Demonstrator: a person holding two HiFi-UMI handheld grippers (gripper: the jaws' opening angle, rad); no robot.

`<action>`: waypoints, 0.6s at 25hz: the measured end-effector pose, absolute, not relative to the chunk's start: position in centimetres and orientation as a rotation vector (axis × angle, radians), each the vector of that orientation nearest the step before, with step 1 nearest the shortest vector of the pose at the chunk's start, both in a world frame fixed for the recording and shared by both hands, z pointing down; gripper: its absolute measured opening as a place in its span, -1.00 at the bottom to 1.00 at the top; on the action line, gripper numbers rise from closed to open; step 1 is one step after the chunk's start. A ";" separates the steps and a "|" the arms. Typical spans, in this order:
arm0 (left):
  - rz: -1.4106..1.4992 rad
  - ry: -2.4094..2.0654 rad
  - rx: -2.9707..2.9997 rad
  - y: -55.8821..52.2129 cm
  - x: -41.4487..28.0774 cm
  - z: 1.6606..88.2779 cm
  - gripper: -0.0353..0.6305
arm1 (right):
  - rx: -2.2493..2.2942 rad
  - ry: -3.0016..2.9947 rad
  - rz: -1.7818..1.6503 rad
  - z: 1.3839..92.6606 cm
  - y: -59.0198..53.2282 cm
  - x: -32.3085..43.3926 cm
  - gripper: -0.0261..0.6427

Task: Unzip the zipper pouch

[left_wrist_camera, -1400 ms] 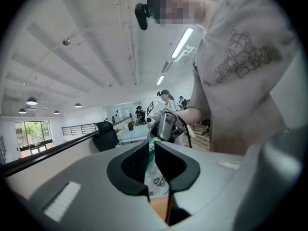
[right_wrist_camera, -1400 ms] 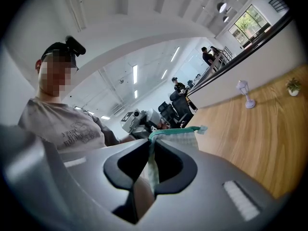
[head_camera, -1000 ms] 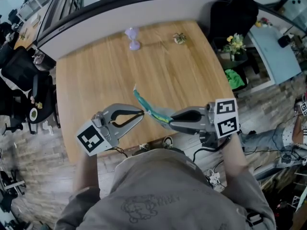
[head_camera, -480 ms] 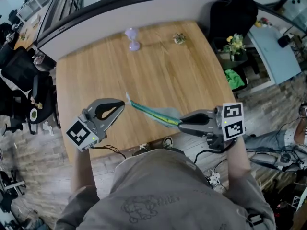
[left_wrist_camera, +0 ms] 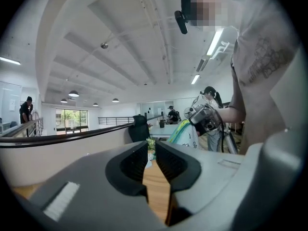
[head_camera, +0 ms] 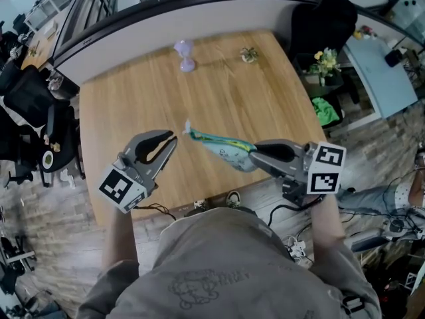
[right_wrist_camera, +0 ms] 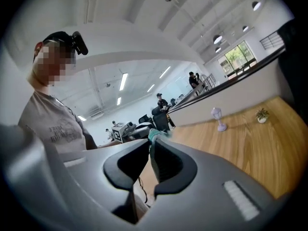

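The zipper pouch (head_camera: 219,146) is teal-edged with a pale printed body. It hangs in the air over the front of the wooden table (head_camera: 133,98). My right gripper (head_camera: 252,153) is shut on its right end, and teal fabric shows at that gripper's tips (right_wrist_camera: 150,139). The pouch's left tip (head_camera: 186,125) is free. My left gripper (head_camera: 172,138) sits just left of that tip and apart from it. Its jaws are opening, narrowly apart, with nothing held between them (left_wrist_camera: 151,150). In the left gripper view the pouch (left_wrist_camera: 185,134) hangs further off.
A small purple hourglass-shaped ornament (head_camera: 184,54) and a tiny potted plant (head_camera: 249,54) stand near the table's far edge. Black office chairs stand at the left (head_camera: 33,105) and back right (head_camera: 329,18). A side desk with flowers (head_camera: 324,60) lies to the right.
The left gripper had pulled the pouch's left end out to the left, stretching it. Now it has let go and its jaws have parted. The right gripper moved slightly right with the pouch.
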State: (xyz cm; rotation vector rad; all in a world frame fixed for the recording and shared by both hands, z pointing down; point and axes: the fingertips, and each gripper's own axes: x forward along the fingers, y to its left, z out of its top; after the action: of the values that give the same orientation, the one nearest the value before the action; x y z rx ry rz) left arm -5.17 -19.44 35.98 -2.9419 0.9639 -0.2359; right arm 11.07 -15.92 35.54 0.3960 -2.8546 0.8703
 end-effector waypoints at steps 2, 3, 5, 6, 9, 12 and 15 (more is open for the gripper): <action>-0.211 1.034 -2.902 -20.1 -5.3 34.9 -0.70 | 0.498 -2.888 0.788 34.3 -17.0 10.8 -0.78; -0.201 1.064 -2.879 -20.4 -5.2 34.3 -0.70 | 0.548 -2.904 0.745 33.6 -17.6 10.7 -0.78; -0.189 1.117 -2.835 -20.8 -5.0 32.9 -0.70 | 0.647 -2.938 0.661 32.1 -18.6 10.5 -0.77; -0.179 1.140 -2.810 -20.9 -4.9 32.1 -0.70 | 0.699 -2.955 0.617 31.3 -19.1 10.5 -0.77; -0.097 1.205 -2.716 -21.4 -4.5 29.1 -0.70 | 0.858 -2.988 0.457 28.8 -20.2 10.5 -0.77; -0.017 1.277 -2.613 -21.7 -4.8 26.0 -0.70 | 1.005 -2.994 0.286 26.5 -21.0 10.3 -0.77; 0.024 1.369 -2.550 -22.1 -5.4 24.3 -0.70 | 1.158 -2.944 0.053 24.5 -21.3 10.1 -0.77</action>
State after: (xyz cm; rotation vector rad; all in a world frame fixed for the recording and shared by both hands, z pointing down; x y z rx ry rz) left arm -5.45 -22.08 24.27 -2.5505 1.3689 0.0245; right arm 10.11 -21.35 24.48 1.1583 -2.9440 0.0532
